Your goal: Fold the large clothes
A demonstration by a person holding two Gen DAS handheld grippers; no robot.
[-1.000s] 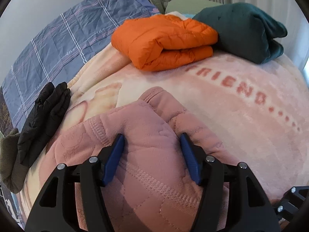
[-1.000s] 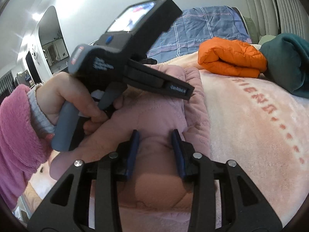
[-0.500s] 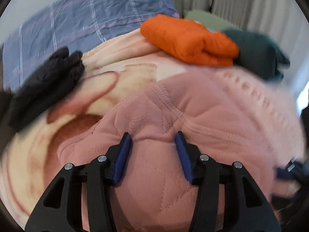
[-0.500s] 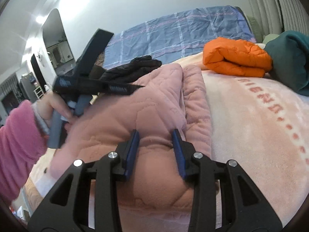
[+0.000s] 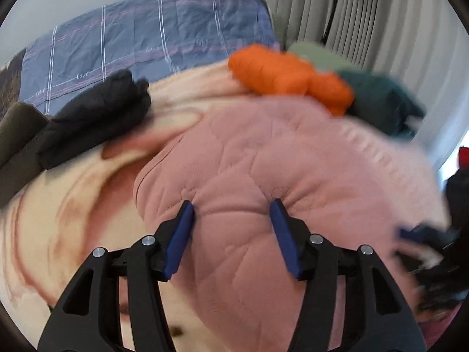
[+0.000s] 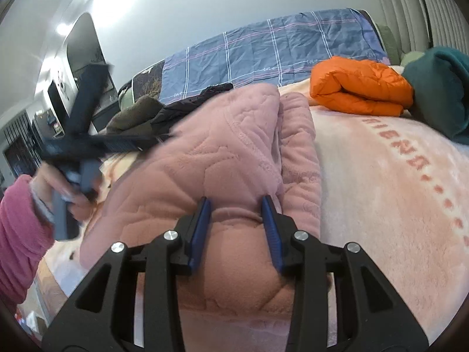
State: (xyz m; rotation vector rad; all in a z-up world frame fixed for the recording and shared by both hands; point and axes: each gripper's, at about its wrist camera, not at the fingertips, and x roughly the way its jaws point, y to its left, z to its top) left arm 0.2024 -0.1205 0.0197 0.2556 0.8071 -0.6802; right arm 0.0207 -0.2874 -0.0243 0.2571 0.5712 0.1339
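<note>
The pink quilted garment (image 6: pixel 222 152) lies in a heap on the pink blanket (image 6: pixel 395 193), only partly folded. An orange jacket (image 6: pixel 360 88) and a dark green one (image 6: pixel 442 88) sit folded at 1 o'clock. A black one (image 5: pixel 93 117) waits at 10 o'clock.

The right gripper (image 6: pixel 236 208) points down and pinches a thick bunch of the pink cloth. The left gripper (image 5: pixel 231 214) also tips down; its jaws have just been opening a bit, yet pink cloth bulges between them, pads pressing in.

The blue checked sheet (image 6: pixel 263 50) reads "love"; the pink blanket (image 6: pixel 395 176) "FRIEND".
</note>
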